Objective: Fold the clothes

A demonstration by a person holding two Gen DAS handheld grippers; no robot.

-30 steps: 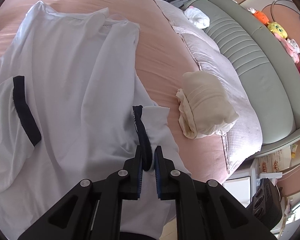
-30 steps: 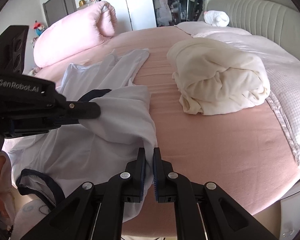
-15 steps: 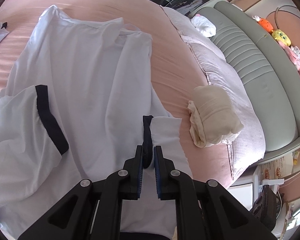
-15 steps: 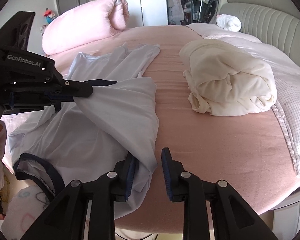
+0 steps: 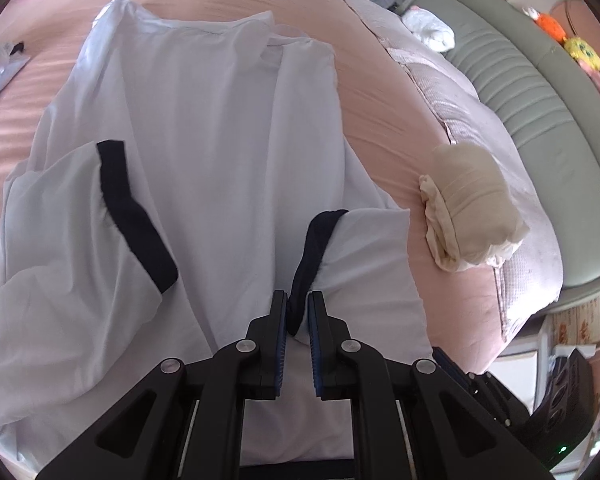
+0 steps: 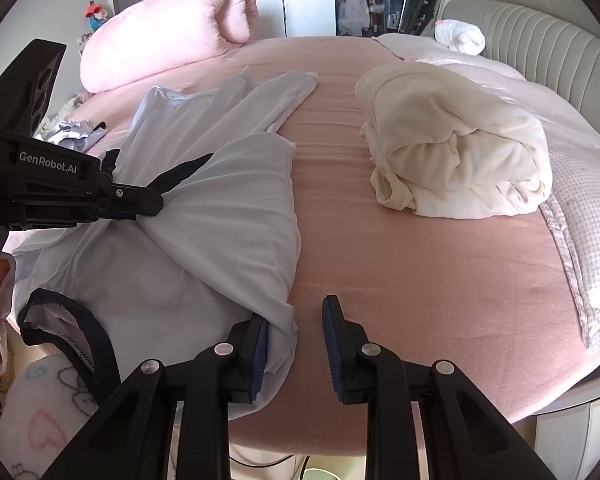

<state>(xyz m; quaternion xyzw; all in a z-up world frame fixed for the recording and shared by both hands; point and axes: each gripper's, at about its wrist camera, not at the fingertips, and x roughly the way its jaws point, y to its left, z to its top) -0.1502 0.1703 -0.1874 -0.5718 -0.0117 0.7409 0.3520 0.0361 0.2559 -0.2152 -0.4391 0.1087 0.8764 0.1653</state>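
White shirt (image 5: 220, 152) lies spread on pink bed (image 6: 420, 264), frame center-left; cream bundle (image 6: 452, 152) upper right. Left claw (image 5: 298, 312) pinches the navy sleeve cuff (image 5: 316, 240). Right claw (image 6: 294, 332) wide, fabric against one pad; grey headboard (image 6: 540, 36) far right.

A thin, smooth white cloth shirt (image 5: 220, 140) with matt dark navy cuffs (image 5: 132, 208) lies on a pink bed sheet (image 6: 420, 264) with a soft sheen. Beside it sits a rumpled cream cloth bundle (image 6: 456, 152). The grippers (image 6: 294, 336) are matt black plastic with ribbed blue pads (image 6: 332, 332) and small silver metal screws. The grey headboard (image 5: 540, 92) looks padded, ribbed and smooth.
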